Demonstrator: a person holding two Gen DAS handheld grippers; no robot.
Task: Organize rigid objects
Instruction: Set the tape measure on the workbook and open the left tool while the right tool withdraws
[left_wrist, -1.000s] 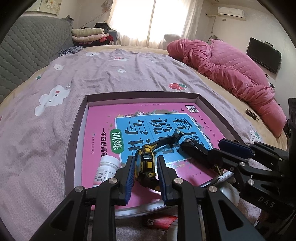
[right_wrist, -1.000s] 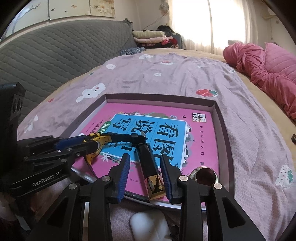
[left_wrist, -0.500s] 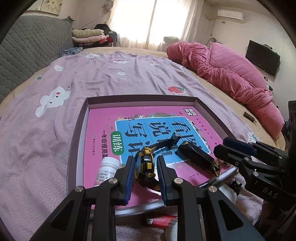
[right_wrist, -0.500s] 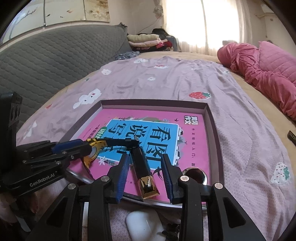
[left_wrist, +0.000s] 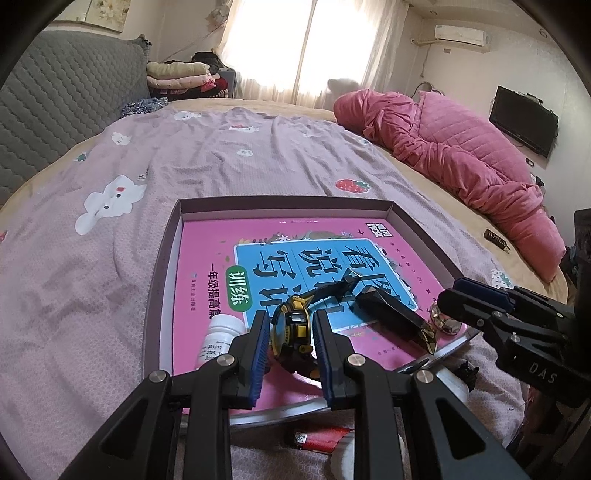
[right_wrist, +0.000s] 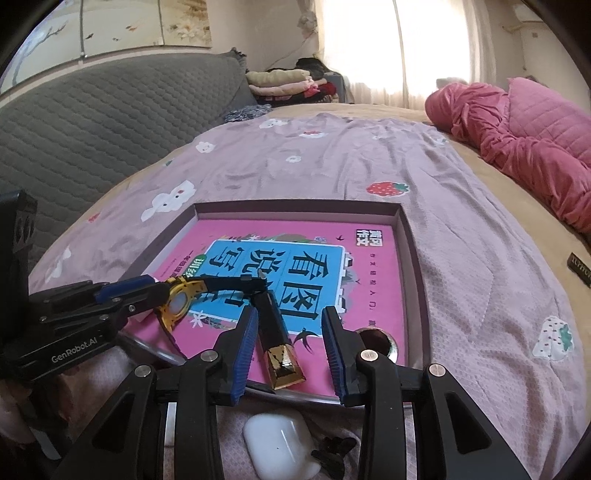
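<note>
A yellow and black wristwatch (left_wrist: 293, 332) sits upright between the blue pads of my left gripper (left_wrist: 290, 315), which is shut on its case. Its black strap (right_wrist: 236, 282) trails over the pink book (left_wrist: 207, 258). The book lies in a shallow mauve box (left_wrist: 280, 202). A black bar with a gold end (right_wrist: 279, 347) lies on the book between the fingers of my right gripper (right_wrist: 290, 314), which is open with a gap on each side of the bar. The right gripper (left_wrist: 452, 291) also shows at the right of the left wrist view.
A white pill bottle (left_wrist: 221, 339) lies left of the watch, and a round shiny metal piece (right_wrist: 376, 341) sits at the box's near right. A white earbud case (right_wrist: 280, 439), a black clip (right_wrist: 332, 454) and a red item (left_wrist: 325, 435) lie nearer. A pink quilt (left_wrist: 461, 155) lies far right.
My right gripper has drawn back from the black bar and its fingers stand a little wider. The bar stays on the book. The left gripper still holds the watch in place.
</note>
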